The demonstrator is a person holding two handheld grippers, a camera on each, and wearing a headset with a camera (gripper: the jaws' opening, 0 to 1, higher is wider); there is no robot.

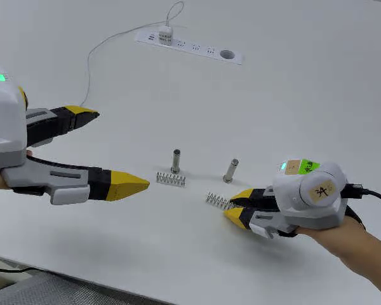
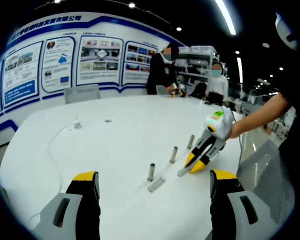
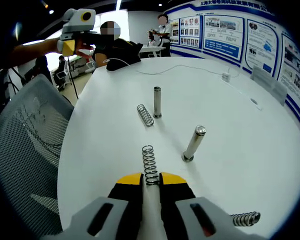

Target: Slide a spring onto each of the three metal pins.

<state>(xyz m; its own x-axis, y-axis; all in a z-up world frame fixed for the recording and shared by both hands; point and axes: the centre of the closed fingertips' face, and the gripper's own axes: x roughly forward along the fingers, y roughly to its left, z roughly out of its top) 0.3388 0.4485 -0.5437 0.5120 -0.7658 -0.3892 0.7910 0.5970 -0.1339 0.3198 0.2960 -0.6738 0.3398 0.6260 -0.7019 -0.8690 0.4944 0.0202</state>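
White workbench [image 1: 292,101], power strip [image 1: 189,46] at top centre of head view. Right gripper [image 1: 236,204] is lower right, jaws pinched on one end of a spring [image 1: 218,201], the rest sticking out ahead. Left gripper [image 1: 111,149] is at the left edge, jaws wide apart, holding nothing. Second spring [image 1: 171,179] lies mid-frame at the foot of a bare pin [image 1: 176,160]; another pin [image 1: 230,170] to its right is also bare. Step: first spring grabbed, no pin loaded. Next move probably calls for standing the spring up, lining its bore over the near pin and lowering it.

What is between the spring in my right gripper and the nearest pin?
Nothing visible. The spring in the right gripper has bare table between it and the near pin; the loose spring lies by the other pin.
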